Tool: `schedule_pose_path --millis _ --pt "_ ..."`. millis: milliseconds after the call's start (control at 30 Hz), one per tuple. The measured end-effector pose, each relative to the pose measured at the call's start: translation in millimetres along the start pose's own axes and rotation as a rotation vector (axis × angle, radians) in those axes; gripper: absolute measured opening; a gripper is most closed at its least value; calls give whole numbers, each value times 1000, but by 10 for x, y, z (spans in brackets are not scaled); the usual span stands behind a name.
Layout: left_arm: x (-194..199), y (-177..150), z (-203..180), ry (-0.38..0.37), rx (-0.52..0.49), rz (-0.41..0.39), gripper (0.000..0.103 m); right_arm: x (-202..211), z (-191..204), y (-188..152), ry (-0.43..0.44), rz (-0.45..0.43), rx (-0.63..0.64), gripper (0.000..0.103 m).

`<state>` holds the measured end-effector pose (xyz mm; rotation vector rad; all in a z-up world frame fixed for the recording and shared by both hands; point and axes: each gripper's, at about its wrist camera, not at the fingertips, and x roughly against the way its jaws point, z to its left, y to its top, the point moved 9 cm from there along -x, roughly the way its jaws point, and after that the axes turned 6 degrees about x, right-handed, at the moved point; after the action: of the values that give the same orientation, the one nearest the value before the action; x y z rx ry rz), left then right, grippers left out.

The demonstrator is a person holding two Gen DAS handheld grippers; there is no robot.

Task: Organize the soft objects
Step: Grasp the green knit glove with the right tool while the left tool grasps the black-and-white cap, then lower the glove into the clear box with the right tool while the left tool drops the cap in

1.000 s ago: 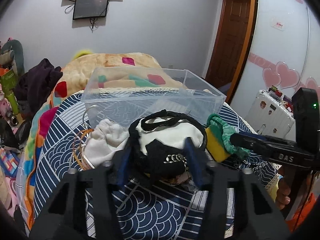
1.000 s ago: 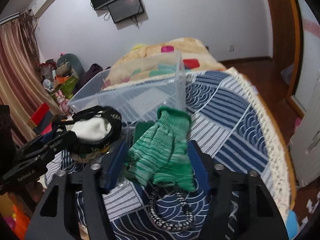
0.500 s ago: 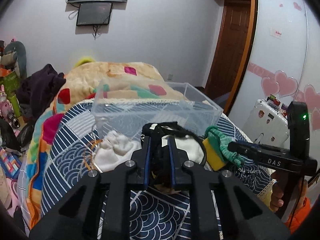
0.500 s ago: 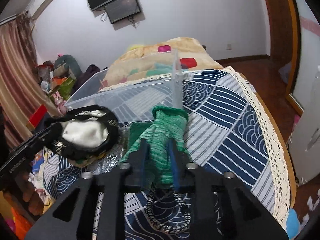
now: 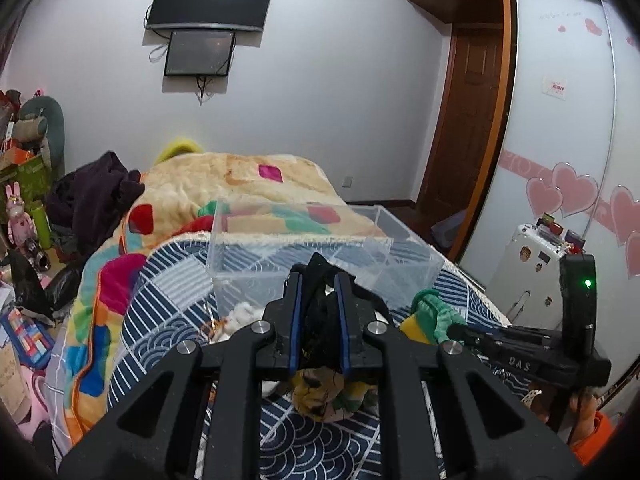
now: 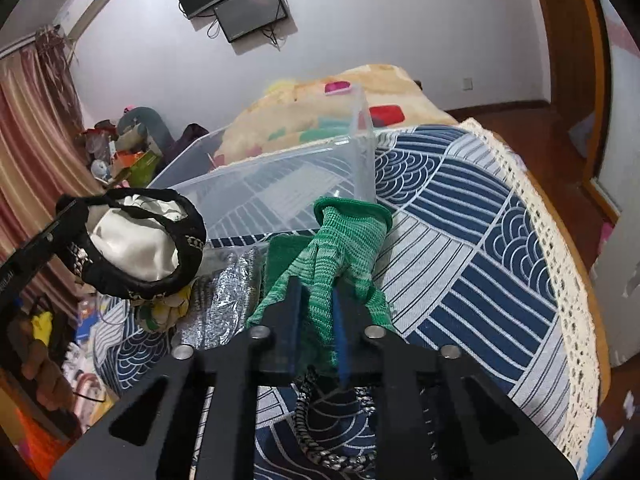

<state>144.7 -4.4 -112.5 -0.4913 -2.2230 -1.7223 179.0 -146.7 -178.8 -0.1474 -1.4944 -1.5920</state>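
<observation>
My left gripper (image 5: 319,280) is shut on a black-and-white cloth pouch (image 5: 320,312) and holds it lifted above the bed; the pouch also shows in the right wrist view (image 6: 134,240). My right gripper (image 6: 316,292) is shut on a green knit glove (image 6: 340,240), raised just in front of the clear plastic bin (image 6: 280,176). The glove (image 5: 434,312) and the bin (image 5: 320,256) also show in the left wrist view.
A yellow-green sponge (image 5: 414,326), a white cloth (image 5: 244,314), a silver scrubber (image 6: 228,292) and a braided cord (image 6: 320,444) lie on the blue patterned cover (image 6: 480,240). A patchwork blanket (image 5: 224,188) lies behind the bin. Clutter stands at the left.
Both grippers have closed, the left on the pouch and the right on the glove, and both have lifted their items upward off the bed.
</observation>
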Motion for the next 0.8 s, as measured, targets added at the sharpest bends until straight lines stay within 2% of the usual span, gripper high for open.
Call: schedule_pose_path --millis 67,267,433,600,800 --pt "30 61 -15 -1 -8 -16 14 51 23 37 -27 -20 25 7" --pt "126 334 -73 -22 -39 -80 13 343 98 273 -30 -123 45 7" --pt "80 540 -82 -33 -39 -100 13 495 196 531 -35 -190 81 7" --pt "-55 798 -9 -41 -29 -119 13 508 287 821 -41 -245 118 7" --pt "-354 1010 145 12 -16 -113 13 374 359 1073 -46 -262 150 7"
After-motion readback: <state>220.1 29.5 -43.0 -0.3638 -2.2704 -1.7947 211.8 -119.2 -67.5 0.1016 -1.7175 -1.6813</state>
